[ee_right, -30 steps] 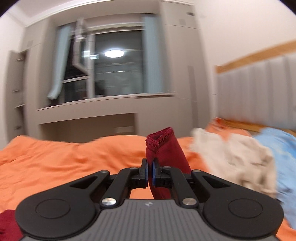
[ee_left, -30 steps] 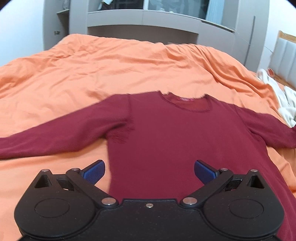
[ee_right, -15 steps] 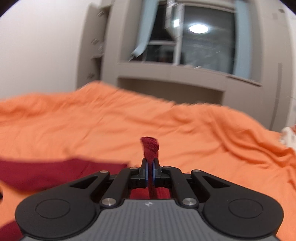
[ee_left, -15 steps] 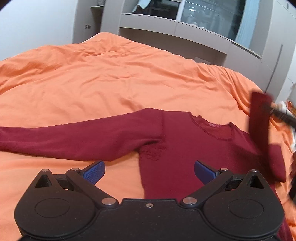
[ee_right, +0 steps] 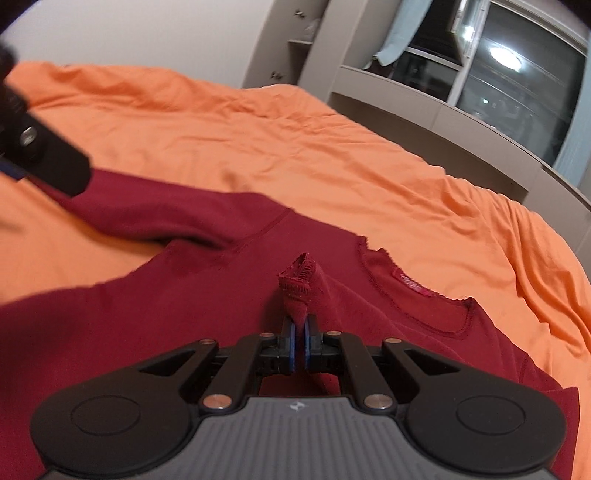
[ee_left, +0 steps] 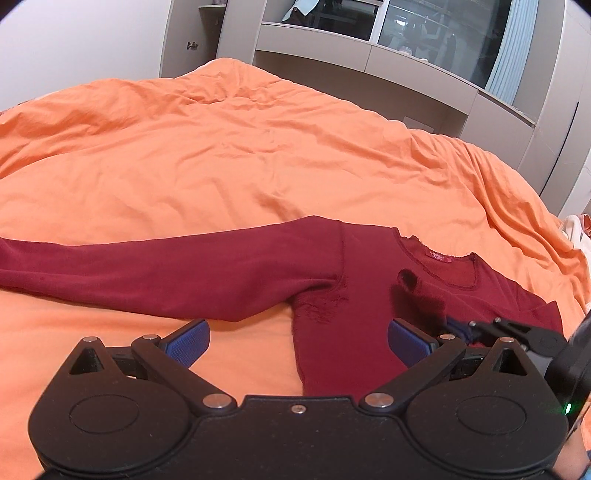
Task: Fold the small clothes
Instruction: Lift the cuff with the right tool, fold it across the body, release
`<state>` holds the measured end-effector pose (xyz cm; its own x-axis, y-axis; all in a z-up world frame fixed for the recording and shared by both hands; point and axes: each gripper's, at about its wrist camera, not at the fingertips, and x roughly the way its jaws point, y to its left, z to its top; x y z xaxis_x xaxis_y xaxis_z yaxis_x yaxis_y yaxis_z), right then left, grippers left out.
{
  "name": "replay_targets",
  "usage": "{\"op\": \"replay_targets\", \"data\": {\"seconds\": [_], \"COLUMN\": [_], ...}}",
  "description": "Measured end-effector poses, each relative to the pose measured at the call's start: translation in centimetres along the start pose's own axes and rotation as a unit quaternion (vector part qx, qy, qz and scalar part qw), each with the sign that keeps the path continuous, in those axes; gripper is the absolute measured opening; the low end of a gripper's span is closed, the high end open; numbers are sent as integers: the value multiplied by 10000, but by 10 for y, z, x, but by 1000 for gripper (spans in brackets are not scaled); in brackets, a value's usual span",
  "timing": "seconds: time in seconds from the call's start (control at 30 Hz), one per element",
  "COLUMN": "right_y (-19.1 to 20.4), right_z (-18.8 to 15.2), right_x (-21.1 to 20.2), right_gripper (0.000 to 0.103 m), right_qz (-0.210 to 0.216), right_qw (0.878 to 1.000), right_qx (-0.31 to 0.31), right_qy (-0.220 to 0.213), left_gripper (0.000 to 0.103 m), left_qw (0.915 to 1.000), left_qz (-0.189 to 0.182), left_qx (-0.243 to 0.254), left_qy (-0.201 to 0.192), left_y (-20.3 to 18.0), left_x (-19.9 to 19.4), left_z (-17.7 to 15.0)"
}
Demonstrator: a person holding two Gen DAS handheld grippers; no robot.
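A dark red long-sleeved top [ee_left: 354, 306] lies flat, front up, on the orange duvet [ee_left: 240, 147]. Its left sleeve [ee_left: 147, 273] stretches out to the left. My left gripper [ee_left: 297, 338] is open and empty, low over the top's left side near the armpit. My right gripper [ee_right: 298, 341] is shut on the cuff of the right sleeve [ee_right: 301, 284] and holds it folded over the chest, just below the neckline [ee_right: 417, 295]. The right gripper also shows in the left wrist view [ee_left: 458, 326], at the right.
The orange duvet [ee_right: 332, 147] covers the whole bed. Grey built-in cabinets and a dark window [ee_left: 424, 33] stand behind it. A pale garment [ee_left: 576, 229] lies at the bed's right edge.
My right gripper has swung the right sleeve cuff leftward and down across the top's chest. My left gripper has shifted left, bringing the left sleeve into view.
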<state>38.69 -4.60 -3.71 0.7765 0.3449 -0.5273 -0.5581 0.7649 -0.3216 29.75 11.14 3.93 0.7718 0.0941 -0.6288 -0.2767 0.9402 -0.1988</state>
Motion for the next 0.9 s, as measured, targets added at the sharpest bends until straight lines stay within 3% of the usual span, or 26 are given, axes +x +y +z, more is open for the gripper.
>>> {"op": "replay_targets", "data": {"seconds": [0.1,0.23,0.4,0.47,0.53,0.67,0.83,0.9], "right_y": [2,-3,-33,-51,-69,-104,-144,-154], "right_z": [-1,-5,-21,-33,-50,-85,-123,-133], "right_x": [1,-13,-47,-64,-83,-109,-119,-112], "right_gripper": [15,50,73,79,92,97,100,99], "right_qz": [177,411,175,-52,-448,-1272,-2306,-2491], "right_qw": [9998,9991,9995,9993,9980,9896,9646,9584], "right_qx": [-29,-59,156,256,274,525,1218,1306], "right_qy": [55,111,197,273,339,414,395,477], "left_gripper": [102,102,102,102,102,102,102,102], "left_qw": [10000,10000,9999,9998,9998,9995,9984,9982], "left_qz": [8,2,-64,-90,-94,-151,-240,-249], "left_qx": [2,5,23,60,121,280,492,521], "left_qy": [30,81,137,149,144,27,-105,-186], "left_y": [-1,-1,-2,-3,-6,-14,-29,-37], "left_x": [3,7,11,13,16,28,53,65], "left_z": [-1,-2,-2,-2,-4,-6,-1,3]}}
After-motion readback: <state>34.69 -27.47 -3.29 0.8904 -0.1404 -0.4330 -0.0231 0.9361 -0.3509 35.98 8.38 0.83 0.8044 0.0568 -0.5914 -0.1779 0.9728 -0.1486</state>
